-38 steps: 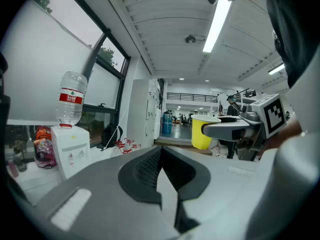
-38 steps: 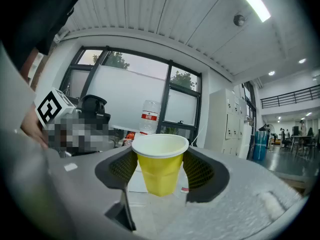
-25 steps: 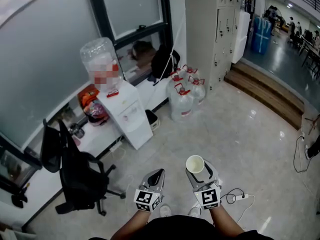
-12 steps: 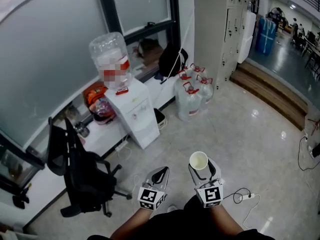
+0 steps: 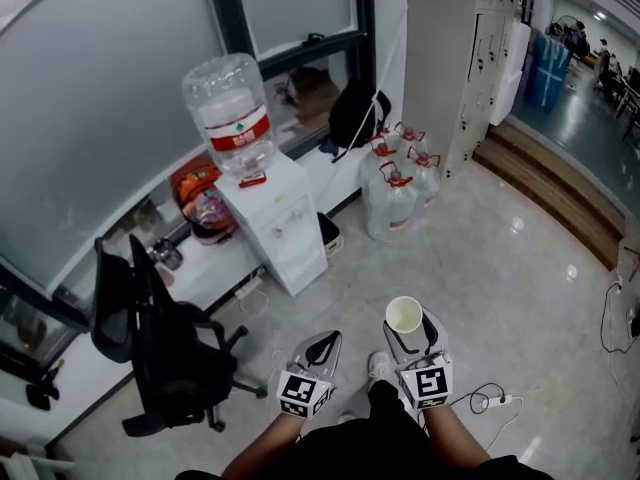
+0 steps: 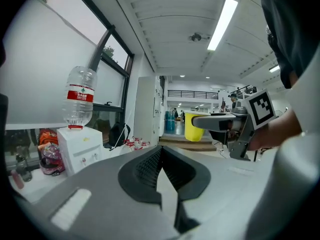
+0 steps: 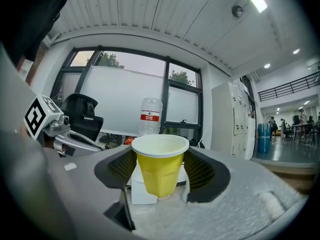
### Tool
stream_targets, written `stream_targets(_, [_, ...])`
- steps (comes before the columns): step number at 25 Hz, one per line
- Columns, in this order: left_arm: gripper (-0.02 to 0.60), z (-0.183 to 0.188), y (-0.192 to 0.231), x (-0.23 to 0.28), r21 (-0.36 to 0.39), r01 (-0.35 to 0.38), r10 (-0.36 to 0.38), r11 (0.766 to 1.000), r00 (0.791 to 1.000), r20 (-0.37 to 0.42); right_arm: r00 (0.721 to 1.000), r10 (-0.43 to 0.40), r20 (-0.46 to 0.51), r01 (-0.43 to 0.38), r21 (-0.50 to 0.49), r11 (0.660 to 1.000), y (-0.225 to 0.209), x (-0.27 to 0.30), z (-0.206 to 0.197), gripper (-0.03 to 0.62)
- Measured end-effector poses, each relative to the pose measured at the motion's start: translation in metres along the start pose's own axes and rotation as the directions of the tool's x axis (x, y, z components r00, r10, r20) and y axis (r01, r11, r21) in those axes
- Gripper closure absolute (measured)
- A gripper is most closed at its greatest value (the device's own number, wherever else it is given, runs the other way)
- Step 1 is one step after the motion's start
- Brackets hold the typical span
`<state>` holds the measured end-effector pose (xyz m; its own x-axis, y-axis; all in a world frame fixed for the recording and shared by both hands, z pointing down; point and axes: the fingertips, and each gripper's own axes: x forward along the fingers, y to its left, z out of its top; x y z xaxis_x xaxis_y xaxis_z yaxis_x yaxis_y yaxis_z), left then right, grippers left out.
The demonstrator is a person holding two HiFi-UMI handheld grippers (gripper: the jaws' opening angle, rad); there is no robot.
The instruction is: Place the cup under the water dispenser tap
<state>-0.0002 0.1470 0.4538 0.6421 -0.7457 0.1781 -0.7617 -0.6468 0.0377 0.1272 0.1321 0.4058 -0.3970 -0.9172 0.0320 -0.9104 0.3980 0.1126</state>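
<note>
Within right gripper point(image 7: 161, 176), upright yellow cup point(image 7: 159, 166).

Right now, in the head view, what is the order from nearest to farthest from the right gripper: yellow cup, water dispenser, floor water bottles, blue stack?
1. Yellow cup: held in the right gripper.
2. Water dispenser, ahead to the left, and floor water bottles, straight ahead: too close to call.
3. Blue stack: far right, down the hall.
</note>
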Motion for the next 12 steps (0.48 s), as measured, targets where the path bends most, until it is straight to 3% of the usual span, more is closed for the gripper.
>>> stream_targets(5, [0.566,0.004,0.008,0.031,0.06,0.002,0.0,0.998,1.0,-0.031,1.0,0.025,-0.007,-0.025,0.028,0.999,-0.022,0.041,-0.004,0.296])
stream_targets(12, [0.566,0.02,0.043,0.082,0.044,-0.038,0.04,0.998,0.999,-0.034,0.998,0.069,-0.008,-0.069,0.023,0.997,-0.057,0.098,-0.003,0.296])
